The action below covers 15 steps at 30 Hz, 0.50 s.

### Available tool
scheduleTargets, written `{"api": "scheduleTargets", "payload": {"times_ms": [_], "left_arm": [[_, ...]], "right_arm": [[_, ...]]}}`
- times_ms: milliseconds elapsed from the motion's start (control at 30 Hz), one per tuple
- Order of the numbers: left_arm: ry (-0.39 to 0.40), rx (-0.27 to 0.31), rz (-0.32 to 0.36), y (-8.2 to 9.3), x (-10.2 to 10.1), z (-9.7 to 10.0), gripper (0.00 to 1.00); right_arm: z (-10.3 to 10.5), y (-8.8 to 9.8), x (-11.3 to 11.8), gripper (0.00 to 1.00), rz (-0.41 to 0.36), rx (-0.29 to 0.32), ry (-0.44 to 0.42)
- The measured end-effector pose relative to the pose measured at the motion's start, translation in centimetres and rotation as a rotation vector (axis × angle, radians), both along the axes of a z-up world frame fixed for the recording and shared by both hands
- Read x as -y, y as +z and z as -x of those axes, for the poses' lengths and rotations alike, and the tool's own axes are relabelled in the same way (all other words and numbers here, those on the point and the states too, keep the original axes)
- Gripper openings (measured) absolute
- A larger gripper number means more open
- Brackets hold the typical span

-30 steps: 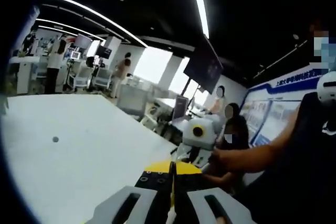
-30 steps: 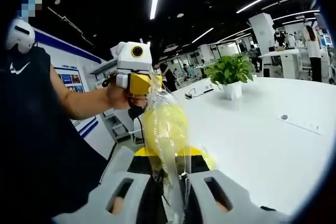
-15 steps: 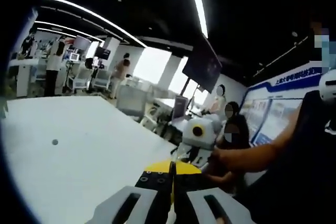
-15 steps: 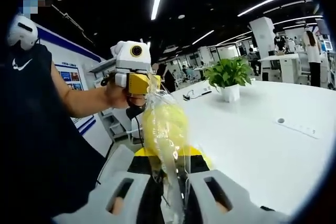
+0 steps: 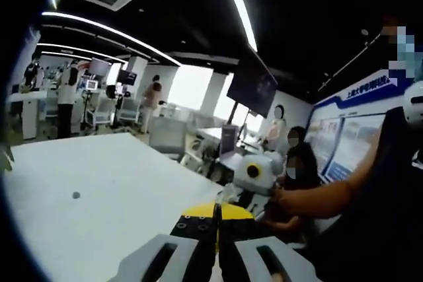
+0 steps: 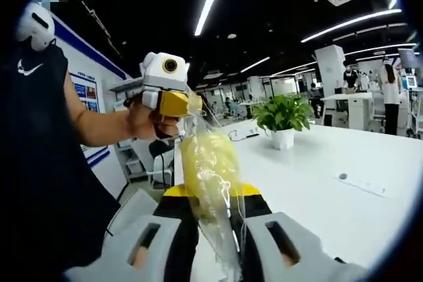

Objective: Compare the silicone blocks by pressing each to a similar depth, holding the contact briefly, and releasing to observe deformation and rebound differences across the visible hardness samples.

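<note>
Open lab: white table (image 6: pixel 344 163), workstations (image 5: pixel 99 94)

Yellow block (image 6: pixel 210 163) — clear bag (image 6: pixel 218 196)

I count two handheld grippers: my left gripper (image 5: pixel 217 246) and my right gripper (image 6: pixel 218 242). Between them hangs one clear plastic bag (image 6: pixel 213 183) with one yellow silicone block (image 6: pixel 209 161) inside. There is one white table (image 6: pixel 344 209), with one potted plant (image 6: pixel 283 121) on it. One dark wall screen (image 5: pixel 254 86) hangs overhead. I cannot count the distant people exactly.
</note>
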<state>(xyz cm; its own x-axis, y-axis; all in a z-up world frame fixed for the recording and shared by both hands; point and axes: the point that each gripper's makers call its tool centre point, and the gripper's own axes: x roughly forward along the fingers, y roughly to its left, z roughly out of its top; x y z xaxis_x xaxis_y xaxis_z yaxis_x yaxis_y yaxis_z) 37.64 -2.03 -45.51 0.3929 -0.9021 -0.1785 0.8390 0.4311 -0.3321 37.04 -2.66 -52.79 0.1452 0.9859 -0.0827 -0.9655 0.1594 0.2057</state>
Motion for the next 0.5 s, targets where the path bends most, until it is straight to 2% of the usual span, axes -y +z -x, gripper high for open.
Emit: {"api": "scheduleTargets", "payload": {"times_ms": [167, 233, 300, 433, 467, 500], "left_arm": [[0.0, -0.008, 0.0, -0.2, 0.2, -0.1, 0.0], [-0.004, -0.012, 0.001, -0.4, 0.3, -0.1, 0.0], [-0.01, -0.023, -0.003, -0.7, 0.4, 0.1, 0.0], [-0.024, -0.024, -0.035, -1.7, 0.6, 0.4, 0.0], [-0.02, -0.026, -0.035, -1.8, 0.5, 0.3, 0.0], [-0.018, -0.03, -0.029, -1.8, 0.4, 0.3, 0.0]], "right_arm": [[0.0, -0.3, 0.0, 0.16, -0.004, 0.009, -0.026], [-0.3, -0.7, 0.1, 0.26, 0.005, 0.008, -0.054], [-0.8, -0.5, 0.4, 0.4, -0.006, 0.044, -0.097], [-0.8, -0.7, 0.6, 0.5, -0.012, 0.034, -0.104], [-1.1, -1.0, 0.8, 0.56, -0.004, 0.031, -0.132], [-1.4, -1.1, 0.9, 0.66, -0.005, 0.019, -0.151]]}}
